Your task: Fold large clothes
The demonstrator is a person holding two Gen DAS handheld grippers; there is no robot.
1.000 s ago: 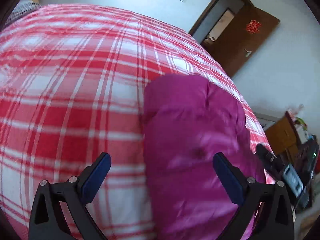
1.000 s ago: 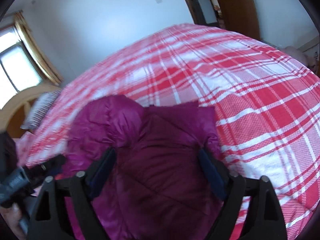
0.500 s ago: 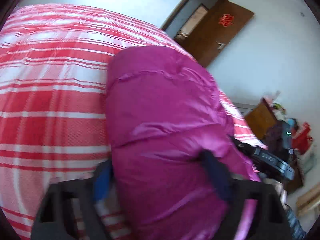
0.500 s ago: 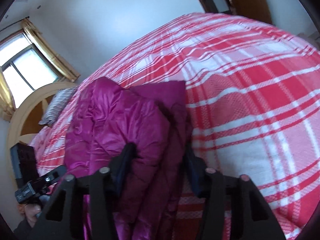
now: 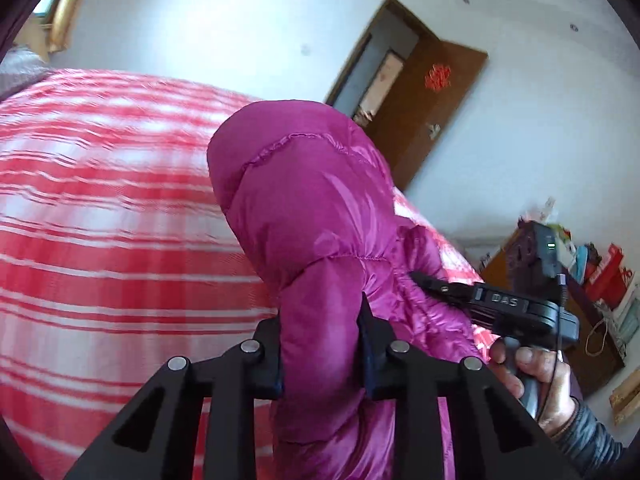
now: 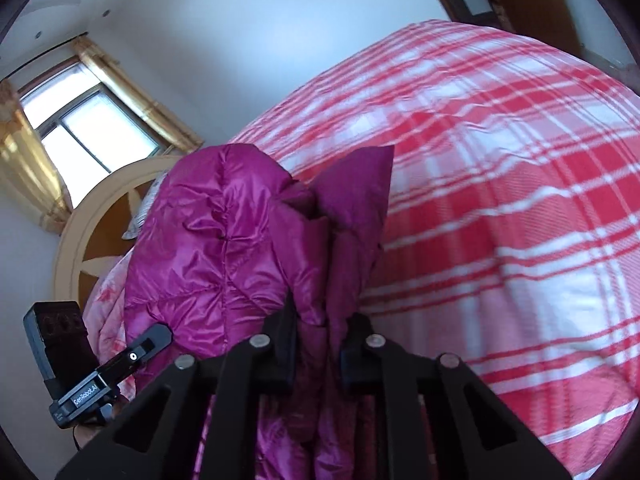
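A magenta quilted down jacket (image 5: 312, 208) is bunched up and held above a bed with a red and white plaid cover (image 5: 100, 216). My left gripper (image 5: 320, 344) is shut on a thick fold of the jacket. My right gripper (image 6: 318, 344) is shut on another bunch of the same jacket (image 6: 224, 240), with a pointed corner of fabric sticking up beyond it. Each view shows the other gripper beside the jacket: the right one (image 5: 500, 304) in the left wrist view, the left one (image 6: 112, 376) in the right wrist view. The jacket's lower part is hidden behind the grippers.
The plaid bed (image 6: 500, 200) fills most of both views. An open brown door (image 5: 424, 104) stands beyond the bed. A wooden cabinet with clutter (image 5: 592, 280) is at the right. A round headboard (image 6: 92, 232) and a curtained window (image 6: 84, 128) are at the left.
Both grippers have closed on the jacket, which lay between their open fingers a second ago. The jacket has been gathered and lifted off the bed, and both cameras have tilted up.
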